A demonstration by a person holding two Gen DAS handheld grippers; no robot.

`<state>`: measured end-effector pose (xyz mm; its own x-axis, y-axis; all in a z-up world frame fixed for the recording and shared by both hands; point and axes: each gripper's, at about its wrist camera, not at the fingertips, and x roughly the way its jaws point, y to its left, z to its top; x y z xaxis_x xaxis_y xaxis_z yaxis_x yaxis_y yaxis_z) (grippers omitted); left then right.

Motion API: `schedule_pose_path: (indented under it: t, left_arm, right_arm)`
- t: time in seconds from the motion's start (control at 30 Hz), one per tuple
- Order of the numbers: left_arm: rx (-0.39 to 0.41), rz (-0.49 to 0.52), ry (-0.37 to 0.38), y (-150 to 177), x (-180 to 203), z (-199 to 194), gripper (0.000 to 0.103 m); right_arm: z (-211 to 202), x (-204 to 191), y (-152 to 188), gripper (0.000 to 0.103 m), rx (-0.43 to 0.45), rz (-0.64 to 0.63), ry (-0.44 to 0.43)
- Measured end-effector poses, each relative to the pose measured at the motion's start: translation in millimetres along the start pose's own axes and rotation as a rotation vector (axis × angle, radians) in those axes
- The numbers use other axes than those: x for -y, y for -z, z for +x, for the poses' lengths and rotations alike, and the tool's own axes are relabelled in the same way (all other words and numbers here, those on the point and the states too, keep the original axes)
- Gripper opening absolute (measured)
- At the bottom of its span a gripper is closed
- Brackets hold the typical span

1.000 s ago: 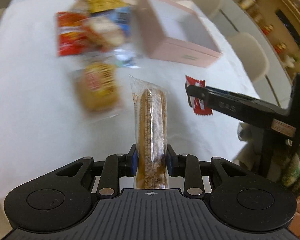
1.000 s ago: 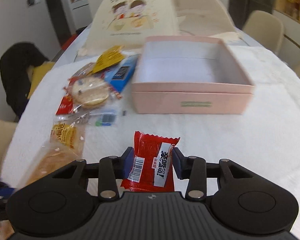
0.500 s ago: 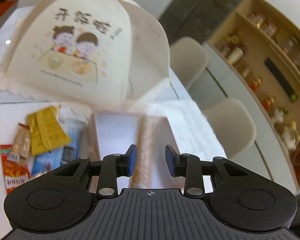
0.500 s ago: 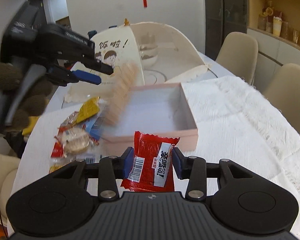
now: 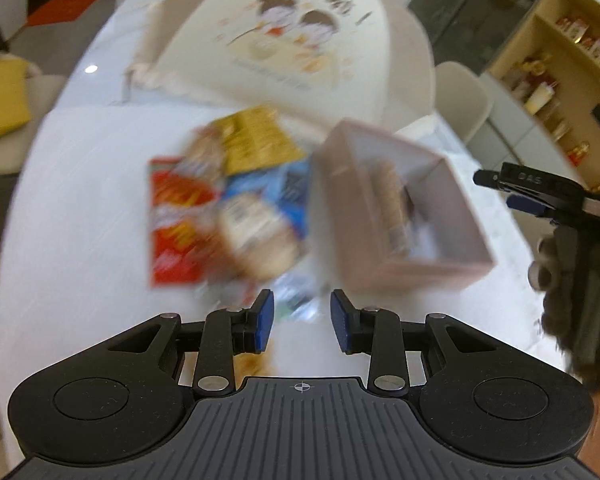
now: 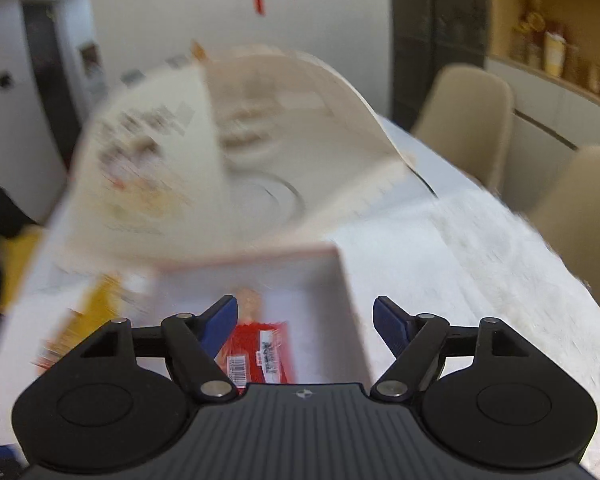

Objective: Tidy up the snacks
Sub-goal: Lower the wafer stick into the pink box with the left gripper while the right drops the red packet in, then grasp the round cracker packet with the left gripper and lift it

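The pink box point(image 5: 404, 216) stands on the white table and holds the long biscuit pack point(image 5: 392, 196). In the right wrist view the box point(image 6: 352, 292) lies just below my open right gripper point(image 6: 305, 320), with the red candy packet point(image 6: 260, 354) inside it beside the biscuit pack point(image 6: 250, 304). My left gripper point(image 5: 302, 320) is open and empty, above the table near the snack pile point(image 5: 224, 200). The right gripper point(image 5: 540, 196) also shows at the right edge of the left wrist view. Both views are blurred.
A large cream food cover point(image 5: 300, 40) with a cartoon print stands behind the box. Loose snacks, red, yellow and blue packs, lie left of the box. Beige chairs point(image 6: 468, 120) stand to the right of the table, with shelves beyond.
My left gripper let the biscuit pack go into the box and drew back toward the snack pile. My right gripper moved over the box, opened and dropped the red candy packet in.
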<state>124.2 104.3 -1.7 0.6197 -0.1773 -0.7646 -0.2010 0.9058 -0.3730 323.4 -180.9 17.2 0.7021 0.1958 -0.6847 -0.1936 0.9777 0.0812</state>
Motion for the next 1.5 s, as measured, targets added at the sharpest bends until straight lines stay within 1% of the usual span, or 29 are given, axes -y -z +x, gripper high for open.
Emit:
schedule_pose_path:
  t: [0.1,0.13,0.2,0.27,0.3,0.33,0.5,0.57,0.6,0.67,0.7,0.73,0.8,0.87,0.93,1.07,1.13,1.2,1.3,1.4,1.5]
  left_arm:
    - [-0.022,-0.013,-0.029,15.7,-15.6,-4.1,0.035]
    - [-0.03,-0.02,-0.034,19.7,-20.0,-4.9,0.035]
    - [-0.041,-0.031,-0.035,24.3,-26.4,-5.6,0.035]
    - [-0.043,-0.037,-0.036,25.8,-28.2,-5.0,0.035]
    - [-0.042,-0.04,-0.035,25.2,-29.4,-4.6,0.035]
    - [-0.042,-0.041,-0.033,25.5,-29.7,-4.7,0.035]
    - [-0.052,-0.03,-0.018,26.3,-25.9,-0.4,0.035]
    - [-0.059,-0.023,-0.015,26.6,-23.4,1.7,0.035]
    - [-0.061,-0.014,-0.015,26.2,-21.9,2.5,0.035]
    - [-0.055,0.016,-0.031,25.0,-18.6,2.0,0.035]
    - [-0.048,0.029,-0.046,24.4,-17.7,0.9,0.035]
    - [-0.042,0.038,-0.063,23.3,-18.1,-0.3,0.035]
    - [-0.042,0.04,-0.084,20.0,-21.5,-2.0,0.035]
    - [-0.044,0.037,-0.092,16.4,-26.6,-3.6,0.035]
    - [-0.04,0.04,-0.105,13.6,-30.7,-6.5,0.035]
    - [-0.026,0.055,-0.12,8.6,-38.8,-16.0,0.035]
    - [-0.021,0.057,-0.132,6.3,-43.7,-21.2,0.035]
    - [-0.011,0.065,-0.143,3.4,-48.4,-27.0,0.035]
    - [0.004,0.073,-0.159,-2.2,-55.9,-35.8,0.035]
    - [0.012,0.069,-0.155,-6.9,-63.0,-42.0,0.035]
    - [0.012,0.07,-0.143,-10.6,-67.7,-43.9,0.035]
  right_arm:
    - [22.4,12.9,23.4,0.074,-0.083,0.06,0.043]
    - [25.7,15.3,30.9,0.072,-0.101,0.068,0.059]
    - [27.7,19.1,47.7,0.068,-0.139,0.066,0.092]
    - [22.1,24.3,64.0,0.067,-0.161,0.068,0.111]
    - [14.9,27.9,70.5,0.067,-0.142,0.085,0.1]
    - [8.4,31.3,77.9,0.067,-0.142,0.1,0.094]
    - [-17.4,37.7,107.0,0.067,-0.165,0.189,0.06]
    - [-26.2,34.1,115.8,0.067,-0.176,0.192,0.031]
    - [-29.7,29.7,119.1,0.067,-0.171,0.173,0.032]
    - [-38.5,18.6,122.1,0.067,-0.14,0.121,0.091]
    - [-47.0,11.1,123.8,0.067,-0.105,0.08,0.127]
    - [-56.6,3.9,124.4,0.068,-0.068,0.045,0.146]
    - [-77.8,-12.0,122.8,0.072,0.005,-0.01,0.151]
    - [-97.5,-27.5,121.0,0.08,0.061,-0.03,0.1]
    - [-106.5,-44.2,118.3,0.085,0.065,-0.042,0.01]
    - [-95.9,-91.1,118.3,0.086,-0.025,-0.1,-0.17]
    - [-86.6,-114.6,119.6,0.086,-0.062,-0.132,-0.216]
    - [-73.3,-139.1,120.1,0.086,-0.121,-0.153,-0.266]
    - [-53.9,-174.4,129.4,0.086,-0.216,-0.196,-0.361]
    - [-40.8,-198.4,143.3,0.086,-0.258,-0.208,-0.358]
    - [-33.4,-206.3,152.8,0.078,-0.312,-0.19,-0.376]
